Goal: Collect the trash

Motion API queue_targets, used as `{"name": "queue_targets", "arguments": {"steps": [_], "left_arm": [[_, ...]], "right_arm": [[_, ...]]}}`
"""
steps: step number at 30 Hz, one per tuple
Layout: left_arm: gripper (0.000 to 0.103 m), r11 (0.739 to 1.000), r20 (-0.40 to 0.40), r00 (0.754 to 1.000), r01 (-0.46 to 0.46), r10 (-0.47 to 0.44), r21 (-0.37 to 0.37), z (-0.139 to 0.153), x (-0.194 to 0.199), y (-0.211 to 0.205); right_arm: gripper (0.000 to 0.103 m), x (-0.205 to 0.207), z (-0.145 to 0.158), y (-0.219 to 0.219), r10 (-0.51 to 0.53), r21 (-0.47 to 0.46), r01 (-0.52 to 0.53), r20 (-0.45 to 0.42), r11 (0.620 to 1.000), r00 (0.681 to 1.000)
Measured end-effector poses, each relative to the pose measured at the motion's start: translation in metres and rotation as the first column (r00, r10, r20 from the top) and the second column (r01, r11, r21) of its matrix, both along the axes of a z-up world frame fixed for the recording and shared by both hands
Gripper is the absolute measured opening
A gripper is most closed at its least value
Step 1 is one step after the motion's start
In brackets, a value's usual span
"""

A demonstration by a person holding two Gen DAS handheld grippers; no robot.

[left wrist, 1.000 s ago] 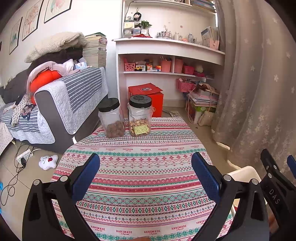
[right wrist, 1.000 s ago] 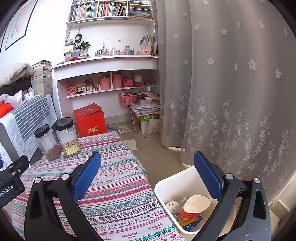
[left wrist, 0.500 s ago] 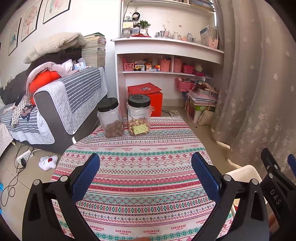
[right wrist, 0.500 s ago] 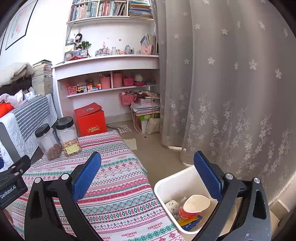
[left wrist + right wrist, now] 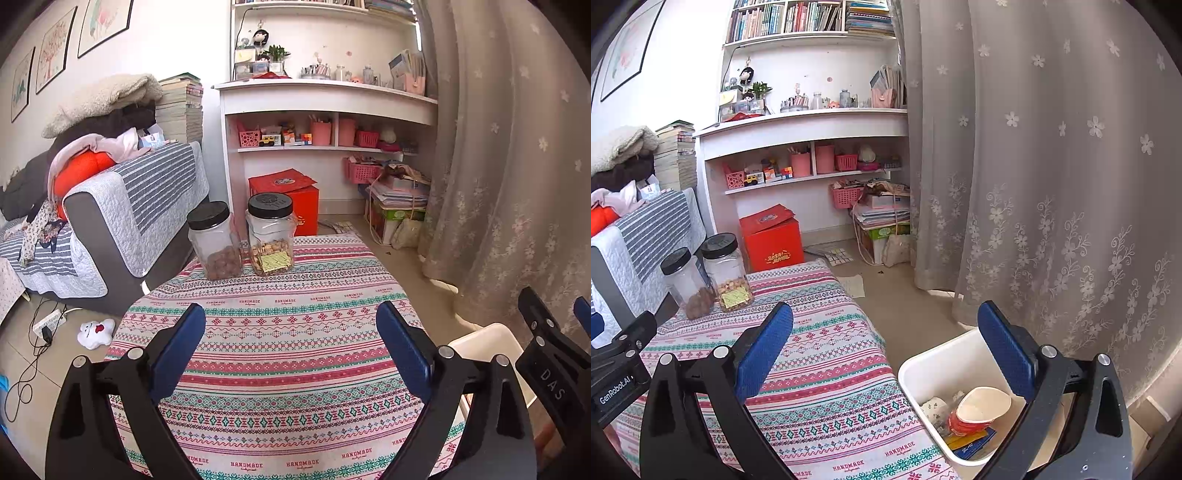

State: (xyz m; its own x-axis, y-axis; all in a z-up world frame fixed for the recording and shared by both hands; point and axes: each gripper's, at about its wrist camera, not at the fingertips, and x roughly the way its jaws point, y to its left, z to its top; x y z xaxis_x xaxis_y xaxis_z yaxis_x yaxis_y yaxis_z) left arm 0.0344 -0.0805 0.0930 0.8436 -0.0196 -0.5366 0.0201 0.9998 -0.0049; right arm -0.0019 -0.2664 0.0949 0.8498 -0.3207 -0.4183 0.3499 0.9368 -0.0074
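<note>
Above table [image 5: 295, 350]: left gripper [image 5: 291, 339] level, jaws apart, empty.
Right of table: right gripper [image 5: 886, 345] over bin [image 5: 923, 365], jaws apart, empty.
Bin contents: paper cup [image 5: 979, 408]; rest unclear.

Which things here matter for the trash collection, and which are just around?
Job:
- white bin beside the table, holding a paper cup, crumpled paper and wrappers
- left gripper and right gripper, both open and empty

Just around:
- two black-lidded jars on the striped tablecloth
- red box, sofa
</note>
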Motion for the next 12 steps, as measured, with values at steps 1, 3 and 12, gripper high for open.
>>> {"name": "queue_targets", "arguments": {"steps": [1,3,12], "left_arm": [[0.087,1.000,-0.003,1.000,0.002,-0.002,0.001,-0.0009,0.0006,0.0000],[0.087,1.000,-0.012,1.000,0.003,-0.003,-0.005,-0.0019,0.0023,0.0007],[0.091,1.000,-0.049,0.999,0.010,-0.011,-0.022,-0.0046,0.0047,0.0001]], "right_arm": [[0.096,0.0000,0.0000,0.0000,0.000,0.001,0.000,-0.001,1.000,1.000],[0.096,-0.0001,0.0003,-0.0001,-0.004,-0.001,0.004,0.001,1.000,1.000],[0.096,-0.0004,0.0002,-0.0003,-0.002,0.001,0.002,-0.003,1.000,1.000]]}}
